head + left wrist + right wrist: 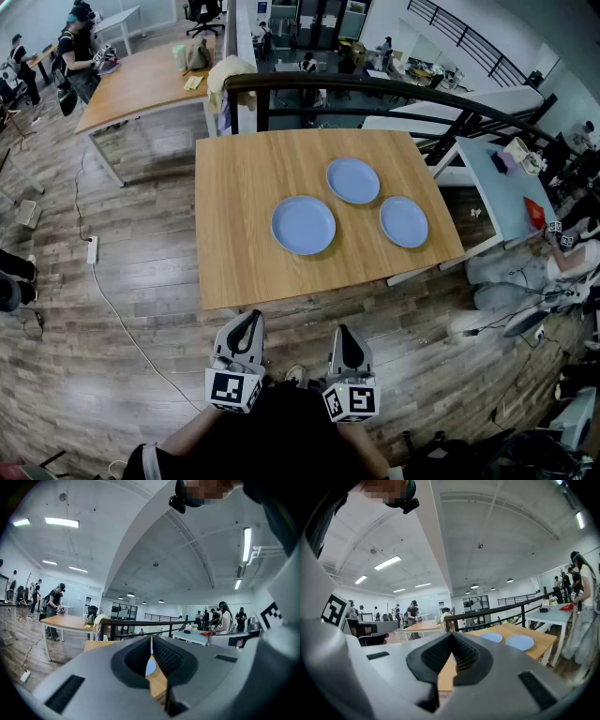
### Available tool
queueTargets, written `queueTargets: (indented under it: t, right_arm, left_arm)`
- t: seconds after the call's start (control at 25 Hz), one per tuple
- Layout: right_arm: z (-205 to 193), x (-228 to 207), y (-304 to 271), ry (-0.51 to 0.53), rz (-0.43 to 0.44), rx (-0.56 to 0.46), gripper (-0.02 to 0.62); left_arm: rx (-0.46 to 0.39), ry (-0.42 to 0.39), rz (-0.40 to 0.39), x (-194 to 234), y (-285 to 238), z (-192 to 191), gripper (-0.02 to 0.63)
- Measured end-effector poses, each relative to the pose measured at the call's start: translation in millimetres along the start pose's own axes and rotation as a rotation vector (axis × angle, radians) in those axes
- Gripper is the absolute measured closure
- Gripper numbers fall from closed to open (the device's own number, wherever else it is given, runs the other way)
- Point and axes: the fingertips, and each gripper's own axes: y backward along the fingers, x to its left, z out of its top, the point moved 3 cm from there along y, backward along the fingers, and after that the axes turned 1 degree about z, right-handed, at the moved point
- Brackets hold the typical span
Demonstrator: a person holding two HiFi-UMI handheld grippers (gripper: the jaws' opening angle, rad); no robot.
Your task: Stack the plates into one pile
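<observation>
I hold both claws level, short of the table's near edge: the left gripper (249, 321) and the right gripper (343, 334) each have their jaws pinched together on nothing. On the wooden table (244, 187) three blue plates lie flat and apart, none stacked: the middle plate (303, 225), the right plate (403, 221) by the right edge, and the far plate (352, 180) behind them. A dark railing (375, 87) runs past the far edge.

The table (244, 234) is pale, matt wood with visible grain; the floor (141, 281) is darker, streaky wood planking. The 3 plates (303, 225) (352, 180) (403, 221) look smooth and matt blue. The left gripper (252, 316) and right gripper (343, 329) have matt grey plastic shells with black ribbed pads (166, 656).
</observation>
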Motion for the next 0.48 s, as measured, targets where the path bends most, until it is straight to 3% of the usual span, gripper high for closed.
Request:
queueTargets:
  t: [0.48]
  right_arm:
    - [2.2,5.4,-2.3,-0.024,-0.014,-0.022,0.565]
  left_arm:
    - [0.009,0.013,-0.003,8.6,1.4,-2.9,0.575]
